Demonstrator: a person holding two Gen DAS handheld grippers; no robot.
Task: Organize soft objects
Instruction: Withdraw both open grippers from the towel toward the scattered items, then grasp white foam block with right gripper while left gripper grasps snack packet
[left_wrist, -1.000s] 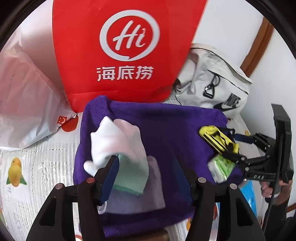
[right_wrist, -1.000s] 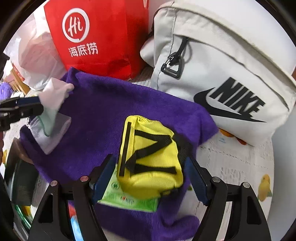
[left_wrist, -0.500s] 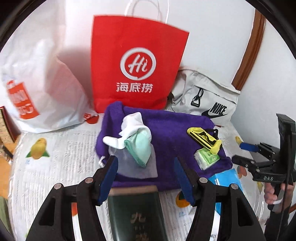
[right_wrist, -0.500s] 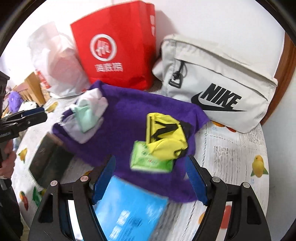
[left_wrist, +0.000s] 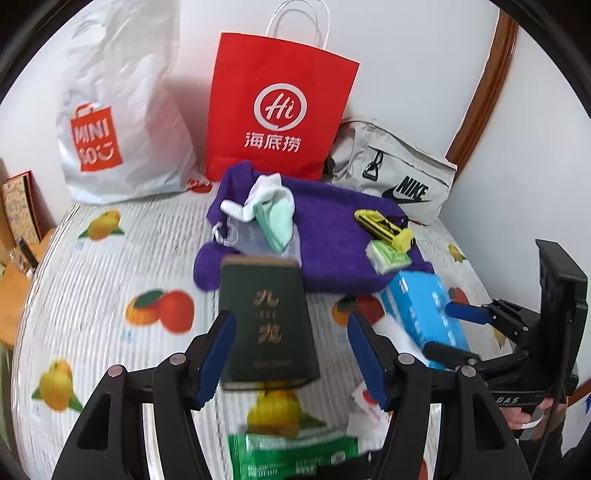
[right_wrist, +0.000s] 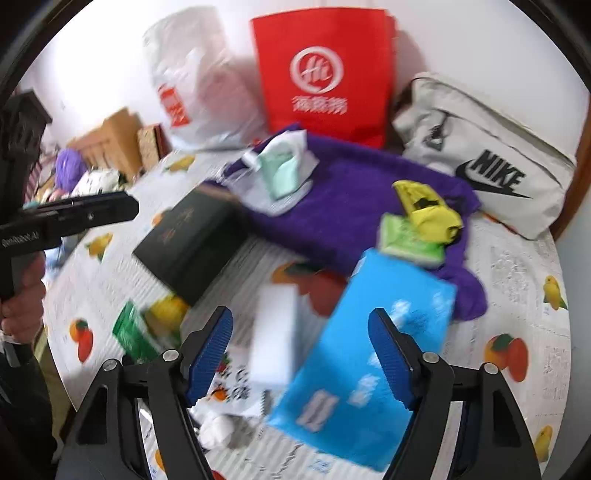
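Left wrist view looks down at a slant over a table (left_wrist: 92, 295) covered with a fruit-print cloth, and the left gripper (left_wrist: 291, 354) hovers above a dark green box (left_wrist: 266, 325), its blue-padded jaws standing apart with nothing clamped between them. Off to the right of that view the right gripper (left_wrist: 458, 332) shows side-on, gripped from below by a hand (left_wrist: 524, 417). In the right wrist view the right gripper (right_wrist: 299, 350) also tilts downward over a blue packet (right_wrist: 369, 350) and a white block (right_wrist: 273, 336); its jaws are closing but press on nothing. The left gripper (right_wrist: 85, 214) reaches in from the left edge there, held by a hand (right_wrist: 22, 306). The soft things lie farther back on a purple towel (left_wrist: 332, 221): a white and mint sock bundle (left_wrist: 273, 210) towards its left end, a yellow pouch (left_wrist: 384, 229) resting on a green tissue pack (left_wrist: 388, 254) at its right end. Behind the towel stand a red paper bag (left_wrist: 277, 110), a white plastic bag (left_wrist: 122, 122) and a grey sling bag (left_wrist: 391, 170).
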